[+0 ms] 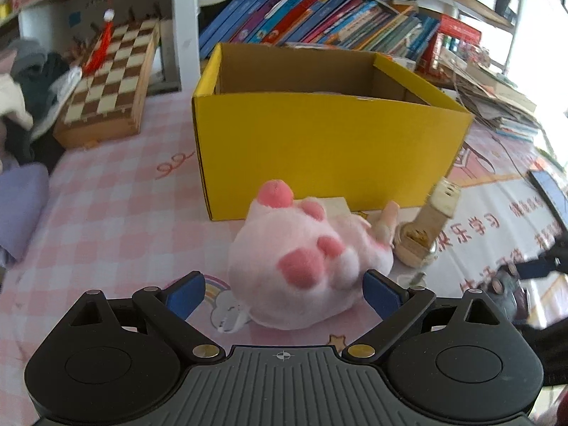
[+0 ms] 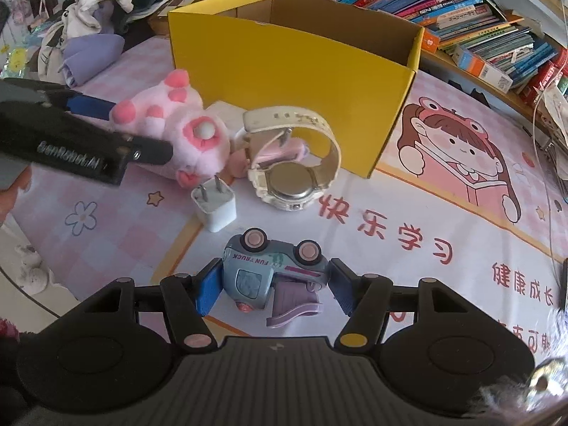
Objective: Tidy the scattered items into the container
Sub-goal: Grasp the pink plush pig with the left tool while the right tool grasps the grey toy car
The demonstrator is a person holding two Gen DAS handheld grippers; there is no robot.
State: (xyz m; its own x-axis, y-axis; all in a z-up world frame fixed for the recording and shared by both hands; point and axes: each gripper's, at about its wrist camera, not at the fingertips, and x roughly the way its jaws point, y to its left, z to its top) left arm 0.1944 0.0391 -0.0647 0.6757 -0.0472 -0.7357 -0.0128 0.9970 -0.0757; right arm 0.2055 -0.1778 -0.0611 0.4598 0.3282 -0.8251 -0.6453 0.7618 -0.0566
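Right hand-held gripper (image 2: 271,285) clamped on toy truck (image 2: 271,269), left hand-held gripper (image 1: 284,296) apart beside plush (image 1: 301,266).

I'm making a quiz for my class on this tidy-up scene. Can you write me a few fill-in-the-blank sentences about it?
1. The container on the mat is coloured ____.
2. The right gripper has closed on a toy ____.
3. The pink plush toy lies between the pads of the ____ gripper.
4. The white charger plug has its prongs pointing ____.

Missing words: yellow; truck; left; up
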